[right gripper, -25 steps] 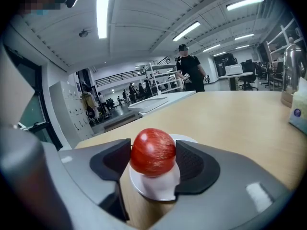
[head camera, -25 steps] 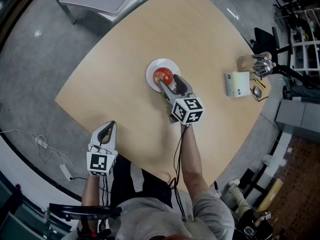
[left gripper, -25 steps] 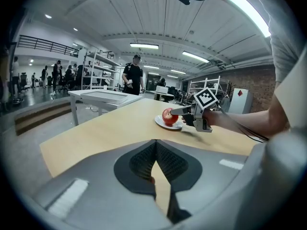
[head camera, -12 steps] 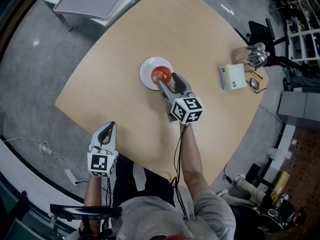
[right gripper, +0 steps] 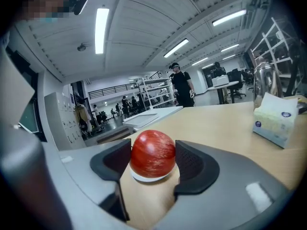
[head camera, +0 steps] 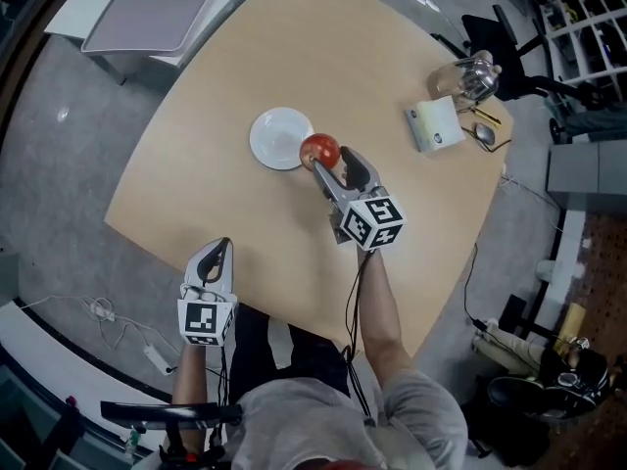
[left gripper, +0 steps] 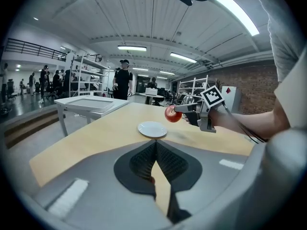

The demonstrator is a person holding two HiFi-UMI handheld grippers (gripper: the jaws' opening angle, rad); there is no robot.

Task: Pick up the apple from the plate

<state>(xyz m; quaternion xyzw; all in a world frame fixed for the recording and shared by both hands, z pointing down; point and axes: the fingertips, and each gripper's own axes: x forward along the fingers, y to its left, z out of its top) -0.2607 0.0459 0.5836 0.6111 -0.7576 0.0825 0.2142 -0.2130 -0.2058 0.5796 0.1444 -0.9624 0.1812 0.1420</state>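
Fingers of the left gripper (head camera: 219, 247) are closed tip to tip, held at the 7 o'clock edge of the tan surface (head camera: 392, 67). Near the middle of the surface sits the white plate (head camera: 274, 137). Just beside it at its 3 o'clock, the red apple (head camera: 319, 150) is raised above the surface. It is clamped between the fingers of the right gripper (head camera: 329, 161), which reaches in from 5 o'clock. Well apart, at 2 o'clock, lies a tissue box (head camera: 434, 123).

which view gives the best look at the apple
The right gripper view: the apple sits large and sharp, clamped in the right gripper. The head view shows it small from above, next to the plate; the left gripper view shows it tiny and far off.
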